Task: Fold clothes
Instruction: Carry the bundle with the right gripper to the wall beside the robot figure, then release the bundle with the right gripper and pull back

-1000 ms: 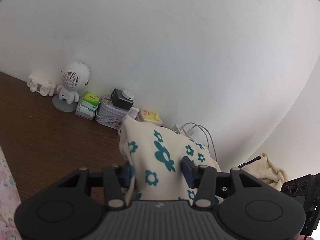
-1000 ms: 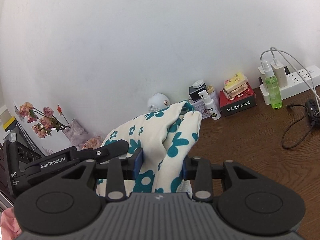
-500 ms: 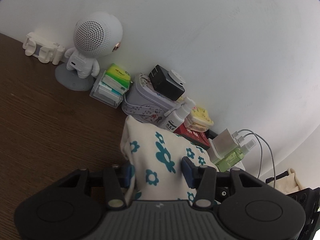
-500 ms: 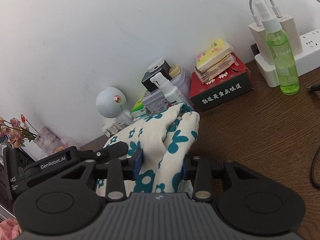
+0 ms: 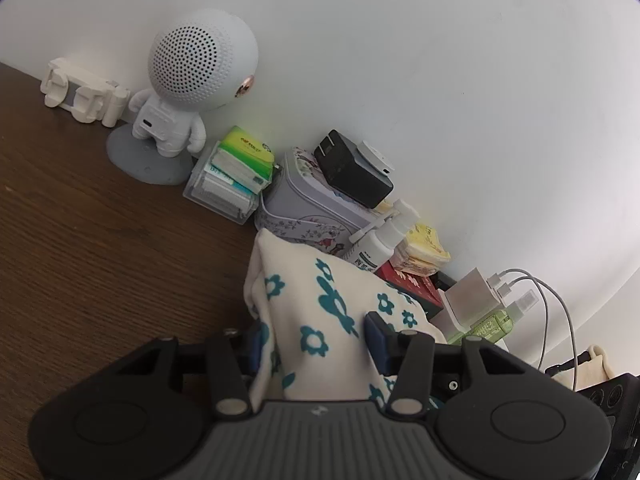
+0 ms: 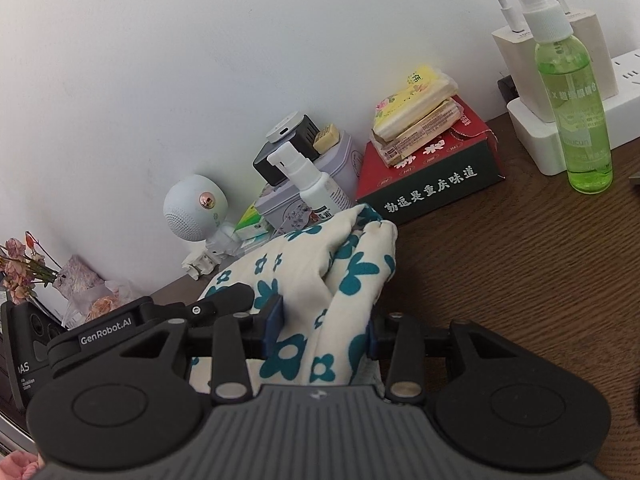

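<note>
A cream cloth with teal flowers (image 5: 304,284) is bunched into a thick fold, and both grippers hold it just over the brown wooden table (image 5: 80,240). My left gripper (image 5: 316,340) has its blue pads pressed on the fold's left end. My right gripper (image 6: 322,326) has the fold's right end (image 6: 304,264) between its pads, which touch the fabric; its jaws are opening slightly. In the right wrist view the left gripper's body (image 6: 108,332) sits close on the left. The cloth's lower part is hidden behind the gripper bodies.
Clutter lines the white wall just ahead: a white robot-shaped speaker (image 5: 200,68), a card stack (image 5: 236,176), a floral tin (image 5: 304,204), a white pump bottle (image 6: 316,188), a red box (image 6: 432,168), a green spray bottle (image 6: 572,108) and a power strip (image 6: 560,148). Dried flowers (image 6: 20,268) stand far left.
Both grippers, still holding the cloth, have come forward and down toward the wall; the speaker, tin and bottles now loom much larger. Most of that happened in the first half second.
</note>
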Available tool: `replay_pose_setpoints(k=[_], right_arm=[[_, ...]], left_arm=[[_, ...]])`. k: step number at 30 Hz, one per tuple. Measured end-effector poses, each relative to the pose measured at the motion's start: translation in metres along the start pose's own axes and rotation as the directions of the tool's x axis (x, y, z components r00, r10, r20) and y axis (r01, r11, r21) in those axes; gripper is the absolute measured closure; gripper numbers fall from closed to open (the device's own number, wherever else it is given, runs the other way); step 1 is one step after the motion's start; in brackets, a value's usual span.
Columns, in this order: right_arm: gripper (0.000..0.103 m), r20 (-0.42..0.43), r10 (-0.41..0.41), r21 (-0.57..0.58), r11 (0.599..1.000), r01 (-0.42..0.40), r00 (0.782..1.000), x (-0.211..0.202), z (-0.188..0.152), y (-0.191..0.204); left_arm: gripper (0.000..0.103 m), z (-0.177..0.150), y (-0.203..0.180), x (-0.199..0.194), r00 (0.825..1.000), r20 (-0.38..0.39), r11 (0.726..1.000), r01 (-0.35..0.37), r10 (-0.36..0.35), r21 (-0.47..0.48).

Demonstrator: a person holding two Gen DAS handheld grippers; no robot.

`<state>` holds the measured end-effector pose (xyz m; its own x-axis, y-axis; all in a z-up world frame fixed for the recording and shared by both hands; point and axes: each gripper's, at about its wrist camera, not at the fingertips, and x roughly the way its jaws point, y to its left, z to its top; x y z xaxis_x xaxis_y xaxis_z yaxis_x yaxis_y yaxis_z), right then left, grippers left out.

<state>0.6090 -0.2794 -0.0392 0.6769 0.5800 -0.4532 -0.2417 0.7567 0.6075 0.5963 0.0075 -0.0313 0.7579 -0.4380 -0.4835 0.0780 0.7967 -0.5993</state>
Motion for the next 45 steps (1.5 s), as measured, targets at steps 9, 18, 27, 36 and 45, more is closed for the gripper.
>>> replay_pose_setpoints(k=[9,18,27,36,45], right_arm=[[0.019,0.102,-0.041,-0.027,0.999,0.044,0.994,-0.025,-0.01,0.004],[0.0,0.189,-0.059,-0.141,0.986,0.087,0.98,-0.067,-0.034,0.047],[0.0,0.206,-0.205,-0.278,0.925,0.258,0.957,-0.104,-0.096,0.09],[0.0,0.225,-0.259,-0.302,0.898,0.32,0.939,-0.165,-0.163,0.115],[0.0,0.229,-0.306,-0.323,0.872,0.369,0.924,-0.225,-0.231,0.138]], left_arm=[[0.014,-0.005,-0.016,-0.04,0.99,0.129,0.995,-0.068,0.059,0.072],[0.002,-0.04,-0.055,-0.11,0.955,0.274,0.936,-0.194,0.112,0.293],[0.002,-0.096,-0.053,-0.177,0.948,0.278,0.934,-0.234,0.158,0.268],[0.002,-0.152,-0.06,-0.242,0.948,0.279,0.917,-0.244,0.156,0.315],[0.0,-0.21,-0.066,-0.306,0.957,0.266,0.915,-0.209,0.117,0.347]])
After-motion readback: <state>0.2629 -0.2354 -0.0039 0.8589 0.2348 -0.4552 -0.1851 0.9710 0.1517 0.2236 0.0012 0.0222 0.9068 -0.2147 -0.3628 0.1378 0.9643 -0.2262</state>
